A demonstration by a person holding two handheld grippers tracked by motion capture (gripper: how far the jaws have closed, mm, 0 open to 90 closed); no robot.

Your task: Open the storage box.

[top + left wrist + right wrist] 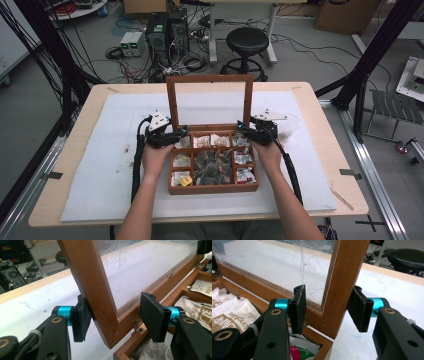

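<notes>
A wooden tea box (215, 189) sits mid-table with its glass-paned lid (209, 78) standing upright. Its compartments hold tea packets (215, 167) (200, 310) (234, 312). My left gripper (176, 134) (115, 307) straddles the lid frame's lower left corner (100, 305). One pad (81, 317) lies against the frame's outer edge and the other stands off it over the glass. My right gripper (245, 129) (328, 300) straddles the lower right corner (337, 302) the same way. Its outer pad (359, 310) sits by the frame and its inner pad (298, 307) is clear of it.
The box rests on a white mat (100, 165) covering the wooden table (50, 200). A clear round dish (290, 125) lies just right of the right gripper. Beyond the table's far edge are a black stool (246, 40), computer towers (167, 32) and cables on the floor.
</notes>
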